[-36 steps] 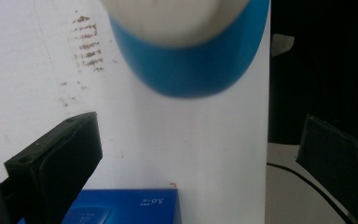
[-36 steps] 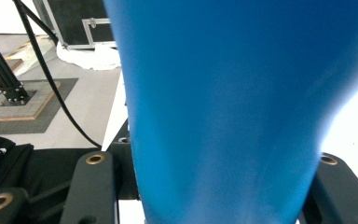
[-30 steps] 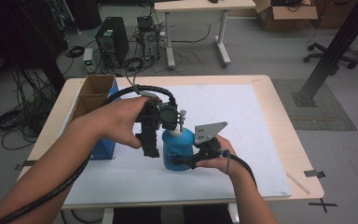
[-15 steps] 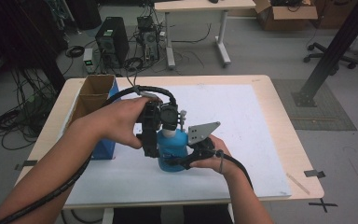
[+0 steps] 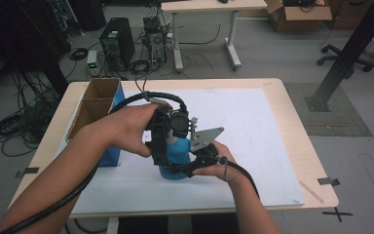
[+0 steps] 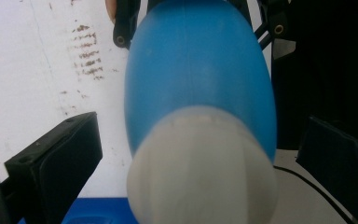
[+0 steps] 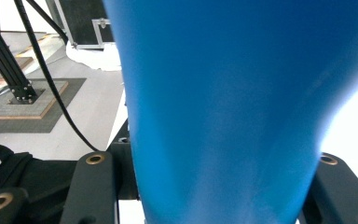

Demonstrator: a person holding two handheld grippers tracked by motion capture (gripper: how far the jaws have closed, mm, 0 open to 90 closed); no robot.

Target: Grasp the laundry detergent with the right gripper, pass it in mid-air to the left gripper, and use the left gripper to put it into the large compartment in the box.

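Note:
A blue bottle [image 5: 177, 155] with a white cap [image 6: 200, 168] stands upright on the white sheet [image 5: 253, 126]. My right gripper [image 5: 191, 165] comes in from the right and is shut on the bottle's blue body [image 7: 223, 107], one jaw on each side. From above and to the left, my left gripper [image 5: 164, 141] points down over the bottle's top. Its jaws stand open on either side of the cap, with a gap at each side in the left gripper view [image 6: 196, 158]. A hand covers part of the bottle in the high view.
An open cardboard box [image 5: 95, 105] with a blue side stands at the table's left edge, just behind my left forearm. The wooden table [image 5: 316, 190] has bare sheet to the right and at the back. Cables trail from both grippers.
The right gripper and the bottle in it have shifted slightly to the left, further under the left gripper. The left hand has stayed in place.

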